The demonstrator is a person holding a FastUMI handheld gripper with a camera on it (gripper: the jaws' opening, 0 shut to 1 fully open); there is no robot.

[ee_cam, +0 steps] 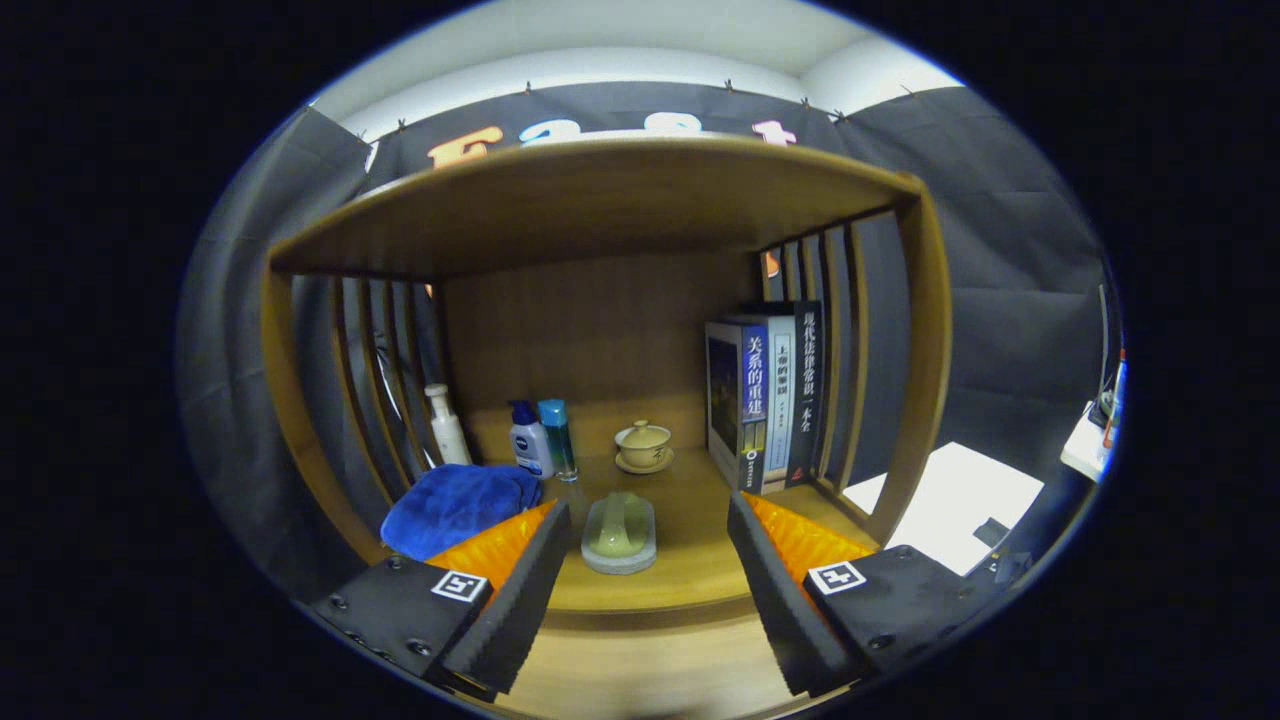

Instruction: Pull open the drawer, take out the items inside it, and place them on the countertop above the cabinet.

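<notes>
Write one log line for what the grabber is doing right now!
gripper: open, holding nothing | soap dish: on countertop, between fingers | drawer: unseen

I see 3 books (768, 400) upright at the right slats, a lidded cup (643, 445) on its saucer mid-shelf, 3 bottles (530, 438) at back left, a blue towel (455, 505) before them.

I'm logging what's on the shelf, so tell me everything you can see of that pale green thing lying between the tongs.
The pale green object looks like a small brush or soap in a clear, rounded oblong case. It lies flat on the wooden shelf, lengthwise away from the camera, untouched, between the open tongs. A blue cloth lies to one side, a lidded cup beyond.
</notes>
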